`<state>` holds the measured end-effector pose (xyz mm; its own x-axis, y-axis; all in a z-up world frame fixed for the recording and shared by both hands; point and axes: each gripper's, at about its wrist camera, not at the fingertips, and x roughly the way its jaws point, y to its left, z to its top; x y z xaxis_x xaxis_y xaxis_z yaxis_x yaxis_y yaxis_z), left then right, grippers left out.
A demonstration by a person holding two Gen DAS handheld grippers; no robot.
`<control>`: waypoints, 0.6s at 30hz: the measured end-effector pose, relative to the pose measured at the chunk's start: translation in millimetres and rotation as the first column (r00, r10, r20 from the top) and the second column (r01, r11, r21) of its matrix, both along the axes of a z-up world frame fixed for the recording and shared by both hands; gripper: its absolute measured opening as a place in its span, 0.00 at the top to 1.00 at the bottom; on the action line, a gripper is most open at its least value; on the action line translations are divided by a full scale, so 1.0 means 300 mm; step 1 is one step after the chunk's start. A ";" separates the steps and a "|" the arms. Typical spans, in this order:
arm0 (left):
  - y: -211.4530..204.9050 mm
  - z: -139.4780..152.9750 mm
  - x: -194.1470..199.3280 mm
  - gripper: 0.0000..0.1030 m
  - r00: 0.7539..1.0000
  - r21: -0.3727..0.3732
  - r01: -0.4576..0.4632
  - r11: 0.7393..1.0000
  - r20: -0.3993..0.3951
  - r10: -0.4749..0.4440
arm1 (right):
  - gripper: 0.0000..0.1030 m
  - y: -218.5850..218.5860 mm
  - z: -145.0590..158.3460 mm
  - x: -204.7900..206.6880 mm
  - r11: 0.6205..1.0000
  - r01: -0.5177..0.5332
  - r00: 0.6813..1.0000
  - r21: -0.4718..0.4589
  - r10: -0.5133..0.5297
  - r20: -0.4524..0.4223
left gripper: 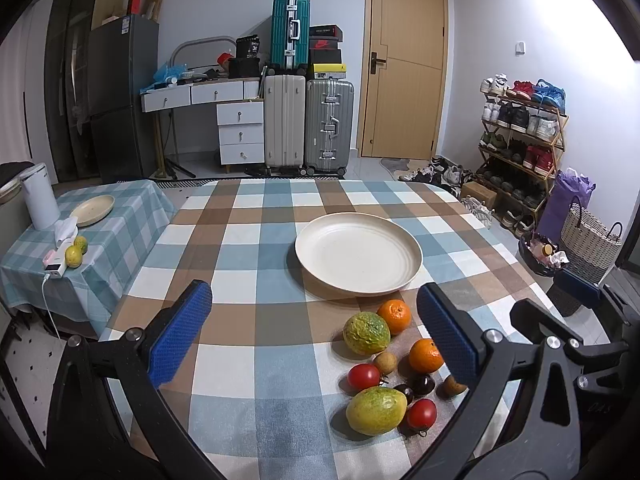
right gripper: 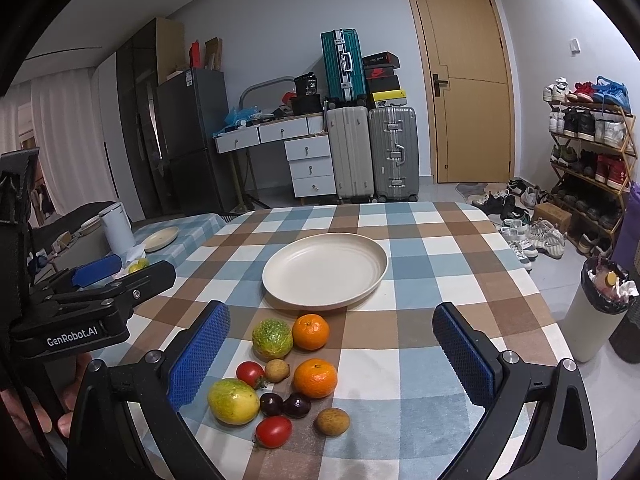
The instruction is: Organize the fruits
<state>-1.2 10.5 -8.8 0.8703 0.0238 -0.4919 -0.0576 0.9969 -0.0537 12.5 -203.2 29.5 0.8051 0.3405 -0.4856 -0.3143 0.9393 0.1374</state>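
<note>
1. Far off to the left of the left gripper's fingers stands a low side table in a green check cloth, bearing a white kettle, a small plate and two yellow-green fruits.
2. The left gripper's blue-padded fingers stand wide apart, holding nothing, above the main table with its blue, brown and white check cloth.
3. The fruits lie clustered on the cloth between the right gripper's fingers, nearer its left finger; two oranges, two green-yellow fruits, two tomatoes, two dark plums and two small brown ones.
4. Just beyond the fingertips sits the cream plate, bare.
5. The right gripper's fingers are likewise spread, gripping nothing.
6. Behind, suitcases, a wooden door, then a shoe rack to the right.
</note>
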 end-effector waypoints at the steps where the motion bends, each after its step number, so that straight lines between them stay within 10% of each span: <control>1: 0.004 -0.001 0.000 0.01 1.000 -0.002 -0.003 1.000 0.003 0.003 | 0.00 0.000 0.000 0.000 1.000 0.001 1.000 0.000 -0.001 0.000; 18: 0.009 -0.008 -0.002 0.01 1.000 -0.001 -0.008 1.000 0.004 0.008 | 0.00 0.002 -0.003 0.001 1.000 0.000 1.000 0.001 0.000 -0.003</control>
